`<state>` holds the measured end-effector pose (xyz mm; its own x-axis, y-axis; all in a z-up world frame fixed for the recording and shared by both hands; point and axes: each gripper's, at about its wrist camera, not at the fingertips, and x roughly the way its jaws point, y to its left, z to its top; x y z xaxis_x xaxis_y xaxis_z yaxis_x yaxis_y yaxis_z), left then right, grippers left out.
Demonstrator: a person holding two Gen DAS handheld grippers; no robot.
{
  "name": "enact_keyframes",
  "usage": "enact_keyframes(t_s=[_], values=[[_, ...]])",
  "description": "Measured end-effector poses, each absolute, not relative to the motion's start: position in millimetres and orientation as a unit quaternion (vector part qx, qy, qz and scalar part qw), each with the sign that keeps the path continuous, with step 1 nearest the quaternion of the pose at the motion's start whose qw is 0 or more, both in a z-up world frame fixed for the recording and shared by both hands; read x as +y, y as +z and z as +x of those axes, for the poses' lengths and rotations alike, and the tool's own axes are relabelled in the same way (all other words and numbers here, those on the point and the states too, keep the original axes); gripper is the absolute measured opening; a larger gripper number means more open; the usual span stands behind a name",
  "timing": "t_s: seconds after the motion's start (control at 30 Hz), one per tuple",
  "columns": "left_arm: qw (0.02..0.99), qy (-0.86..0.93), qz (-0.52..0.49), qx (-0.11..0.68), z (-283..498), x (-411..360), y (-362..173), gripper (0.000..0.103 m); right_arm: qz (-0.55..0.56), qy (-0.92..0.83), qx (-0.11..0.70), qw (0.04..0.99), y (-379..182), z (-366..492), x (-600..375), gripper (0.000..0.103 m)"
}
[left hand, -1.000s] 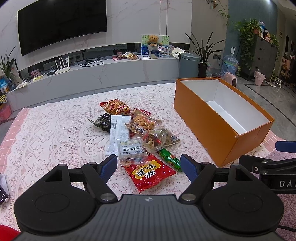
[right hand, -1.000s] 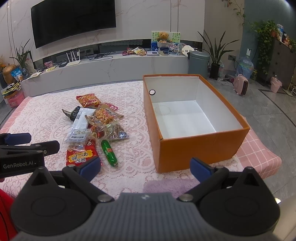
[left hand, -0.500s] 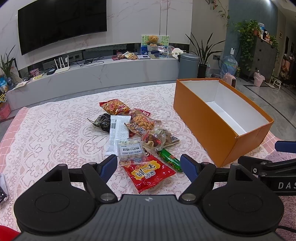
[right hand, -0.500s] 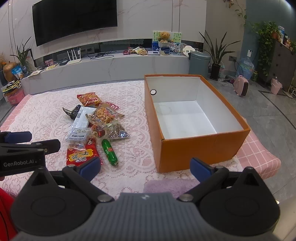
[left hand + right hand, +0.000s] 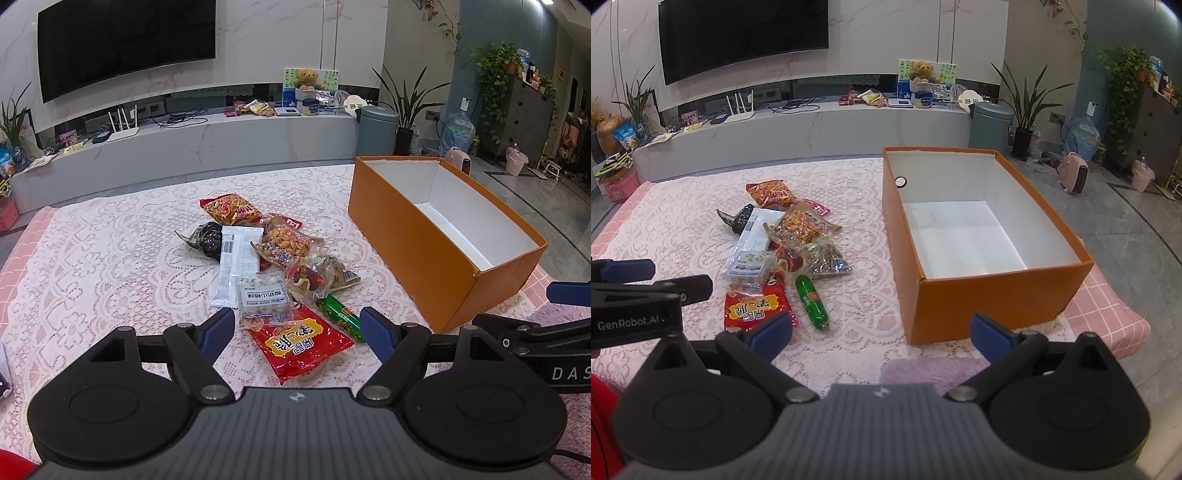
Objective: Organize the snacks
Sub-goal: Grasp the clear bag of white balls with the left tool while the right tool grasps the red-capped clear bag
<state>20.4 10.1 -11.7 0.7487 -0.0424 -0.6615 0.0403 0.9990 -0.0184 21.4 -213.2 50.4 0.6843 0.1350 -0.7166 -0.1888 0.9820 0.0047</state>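
Note:
Several snack packets lie in a heap on the lace-covered table. Nearest me are a red packet, a green sausage stick and a clear bag of white sweets. Behind them lie a long white packet and an orange chip bag. An empty orange box with a white inside stands to the right. My left gripper is open, hovering over the red packet. My right gripper is open in front of the box's near left corner.
A low marble TV bench with clutter runs behind the table, with a grey bin and potted plants beside it. The table's right edge drops to a grey tiled floor. Each gripper shows at the side of the other's view.
Both grippers have risen and edged forward slightly toward the snacks and box. Nothing on the table has moved.

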Motion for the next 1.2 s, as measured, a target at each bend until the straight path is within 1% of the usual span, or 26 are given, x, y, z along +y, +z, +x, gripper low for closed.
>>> enact_keyframes(t_s=[0.07,0.17,0.27,0.3,0.33,0.43,0.47,0.5,0.53,0.6,0.67,0.73,0.8,0.87,0.9,0.93,1.07,1.13,1.2], values=[[0.936,-0.022,-0.002,0.352,20.1,12.9,-12.3,0.089,-0.036,0.089,0.388,0.917,49.4,22.4,-211.1,0.100],[0.935,-0.025,-0.009,0.352,19.6,19.9,-15.9,0.084,-0.035,0.100,0.381,0.919,46.1,22.6,-208.2,0.100],[0.933,-0.023,-0.003,0.358,19.9,26.8,-26.2,0.068,-0.038,0.130,0.358,0.924,38.1,20.5,-203.1,0.099],[0.931,-0.022,-0.002,0.364,20.3,29.3,-30.8,0.058,-0.040,0.142,0.356,0.923,34.4,20.5,-200.2,0.095],[0.930,-0.020,-0.004,0.367,20.5,31.8,-34.4,0.048,-0.042,0.152,0.358,0.920,30.6,21.4,-197.1,0.085],[0.927,-0.018,-0.023,0.375,21.6,41.5,-45.1,0.040,-0.041,0.174,0.379,0.908,16.1,27.5,-188.0,0.069],[0.924,-0.020,-0.034,0.380,23.2,45.4,-48.6,0.038,-0.039,0.181,0.384,0.905,11.2,29.7,-184.8,0.066],[0.922,-0.020,-0.044,0.385,24.6,48.7,-52.0,0.036,-0.041,0.186,0.388,0.902,6.5,32.1,-181.5,0.058],[0.920,-0.019,-0.051,0.389,26.9,51.6,-54.9,0.036,-0.044,0.191,0.393,0.899,2.0,35.1,-178.0,0.053],[0.919,-0.015,-0.055,0.390,30.9,55.2,-58.1,0.036,-0.051,0.198,0.400,0.893,-5.9,42.7,-169.5,0.048],[0.919,-0.010,-0.055,0.391,36.2,58.3,-59.6,0.042,-0.053,0.202,0.406,0.890,-11.8,50.8,-163.2,0.047],[0.918,-0.009,-0.054,0.393,42.3,59.5,-60.5,0.061,-0.052,0.204,0.410,0.888,-15.7,59.9,-159.5,0.047],[0.916,-0.015,-0.056,0.398,50.8,61.0,-61.6,0.063,-0.054,0.203,0.413,0.886,-19.2,70.4,-155.3,0.048],[0.913,-0.027,-0.062,0.403,61.8,62.8,-61.5,0.071,-0.056,0.201,0.414,0.886,-21.7,81.2,-151.5,0.049],[0.911,-0.032,-0.063,0.405,67.7,62.8,-61.2,0.080,-0.057,0.200,0.415,0.886,-22.3,86.9,-150.8,0.050],[0.910,-0.036,-0.064,0.407,74.0,63.1,-60.9,0.085,-0.058,0.201,0.414,0.886,-23.2,93.3,-148.9,0.051],[0.905,-0.038,-0.057,0.420,101.6,65.3,-62.2,0.086,-0.076,0.225,0.409,0.881,-26.0,119.9,-138.4,0.054],[0.896,-0.033,-0.057,0.439,117.0,67.7,-64.7,0.086,-0.095,0.248,0.405,0.875,-28.5,131.9,-131.7,0.060],[0.883,-0.036,-0.059,0.464,132.9,69.4,-68.0,0.086,-0.122,0.256,0.400,0.871,-32.6,142.7,-124.1,0.060]])
